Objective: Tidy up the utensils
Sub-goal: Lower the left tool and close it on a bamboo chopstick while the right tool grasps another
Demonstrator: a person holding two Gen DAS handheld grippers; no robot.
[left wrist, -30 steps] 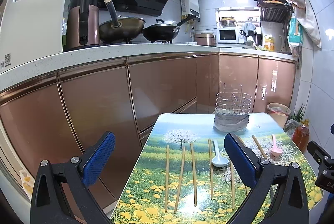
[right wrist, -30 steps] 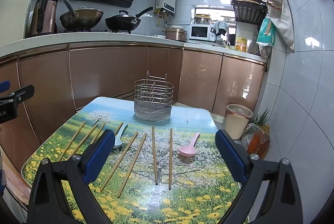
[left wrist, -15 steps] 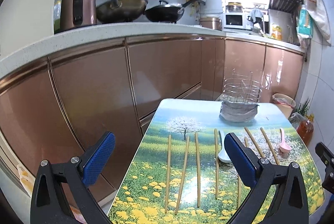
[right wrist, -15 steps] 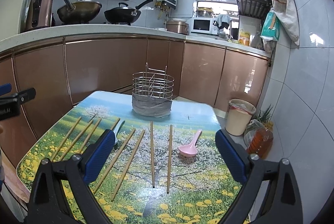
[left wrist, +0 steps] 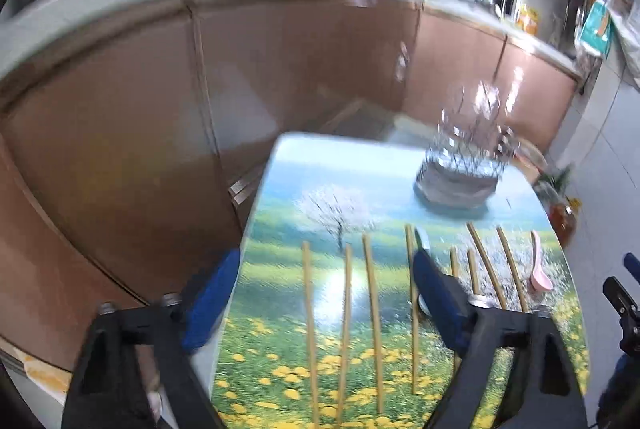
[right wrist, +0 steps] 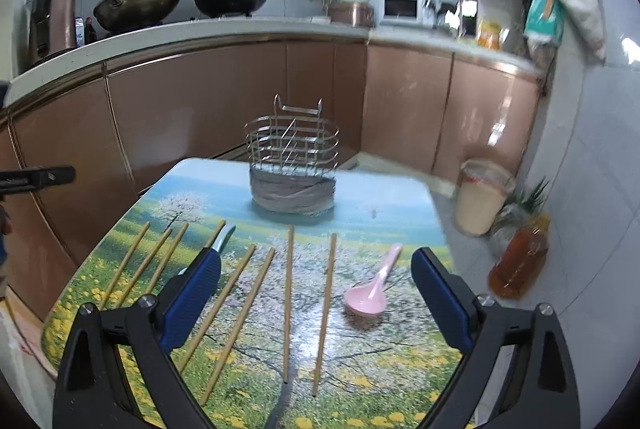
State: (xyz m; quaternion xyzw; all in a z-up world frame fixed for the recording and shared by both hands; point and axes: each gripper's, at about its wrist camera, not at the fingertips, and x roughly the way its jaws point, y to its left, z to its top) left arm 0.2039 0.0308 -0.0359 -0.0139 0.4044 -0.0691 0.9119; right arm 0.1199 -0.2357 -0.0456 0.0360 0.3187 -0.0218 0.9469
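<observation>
Small kitchen, copper-brown cabinet fronts wrapping round, two woks up on the counter. In the middle, a little table with a flowery meadow print.

Laid out flat on it in a loose fan: wooden chopsticks, all pointing roughly toward the wire utensil holder at the far end. Presumably spread out like that so each stick can be pinched singly. Holder stands upright, well beyond both sets of fingertips, looks empty as far as can be told, so nothing sorted yet.

Right gripper: fingers wide apart, nothing between the pads, hanging above the table. Between the fingers, four chopsticks in two pairs; pink spoon also inside the gap, nearer the right finger, bowl end toward the camera. Peeking out just behind the left finger, a white spoon, and further out on that side more chopsticks.

Left gripper: view badly smeared. Jaws have just been closing in a bit but stand clearly apart, pads on nothing. Between the fingers, about four chopsticks on the table below; white spoon mostly hidden behind the right finger; pink spoon well out past it.

Best guess: lining up for a first grab, narrowing the left gap to suit a thin stick. Slippery glossy tabletop plus skinny round sticks probably means rolling if pinched off-centre.
</observation>
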